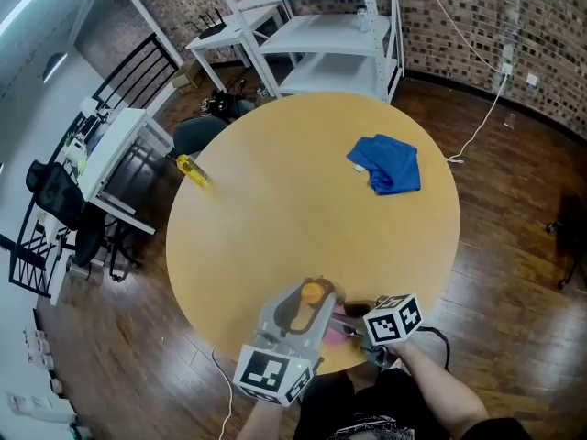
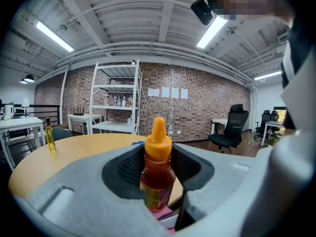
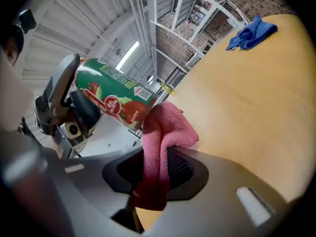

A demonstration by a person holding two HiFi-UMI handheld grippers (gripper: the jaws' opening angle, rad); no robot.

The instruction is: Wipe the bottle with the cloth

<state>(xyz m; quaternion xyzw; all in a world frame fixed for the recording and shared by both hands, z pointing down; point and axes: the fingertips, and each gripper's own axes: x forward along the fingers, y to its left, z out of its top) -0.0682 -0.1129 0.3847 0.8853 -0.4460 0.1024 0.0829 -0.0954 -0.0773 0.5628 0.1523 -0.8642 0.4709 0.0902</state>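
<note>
Pink cloth (image 3: pixel 165 132) pinched in the right tool (image 3: pixel 154 176) meets the sauce bottle (image 3: pixel 116 100) gripped by the left tool (image 2: pixel 158 181) over the worktop (image 1: pixel 303 209) edge; wiping looks begun, needing strokes along its label.

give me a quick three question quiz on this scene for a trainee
1. True or false: the left gripper holds the plastic sauce bottle with the orange cap.
2. What colour is the soft terry cloth in the right gripper? A pink, B green, C white.
3. Fill in: the crumpled blue cloth lies on the round wooden ___.
Key: 1 true; 2 A; 3 table.
</note>
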